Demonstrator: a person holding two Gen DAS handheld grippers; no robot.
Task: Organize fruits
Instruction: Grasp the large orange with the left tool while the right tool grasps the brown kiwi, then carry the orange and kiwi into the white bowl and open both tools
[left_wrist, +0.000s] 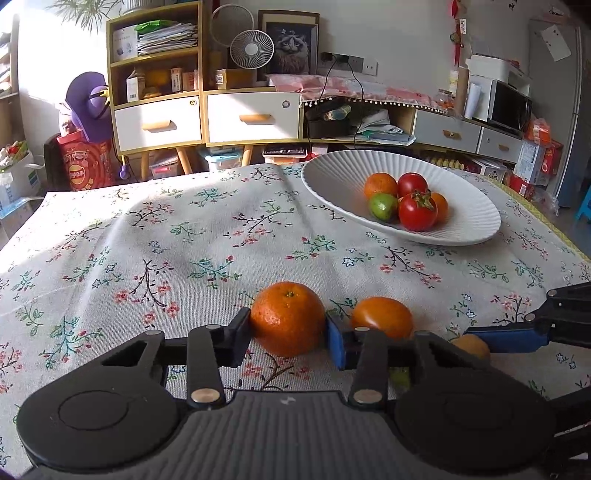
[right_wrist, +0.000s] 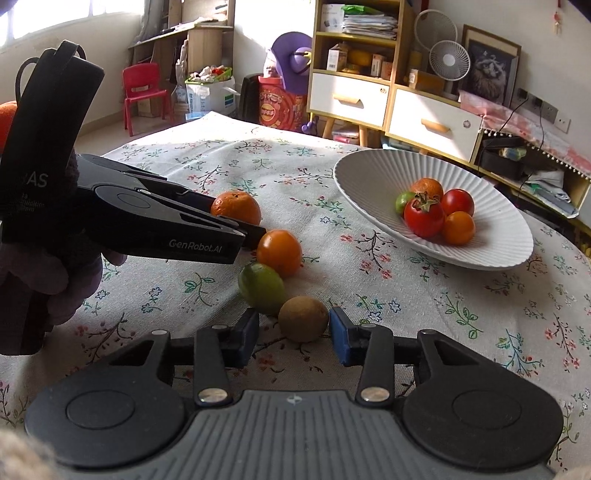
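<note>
While the left gripper (left_wrist: 288, 326) clamped the mandarin (left_wrist: 287, 317) at lower centre, the right gripper (right_wrist: 293, 328) pinched the brown fruit (right_wrist: 303, 318), its left pad contact hard to make out, bowl (left_wrist: 461, 221) upper right.

- "GenRobot.AI", white print, on side of my left gripper (right_wrist: 255, 230), right-cam view.
- "AS" – end of a longer word, rest hidden – on black handle (right_wrist: 35, 177) I hold in my left hand; small lines under it too blurred to read.
- Red box (left_wrist: 86, 168) on floor, left-cam view: round logo w/ Chinese chars, can't make them out.
- Cartons on shelf unit (left_wrist: 155, 59): print too small to read.
</note>
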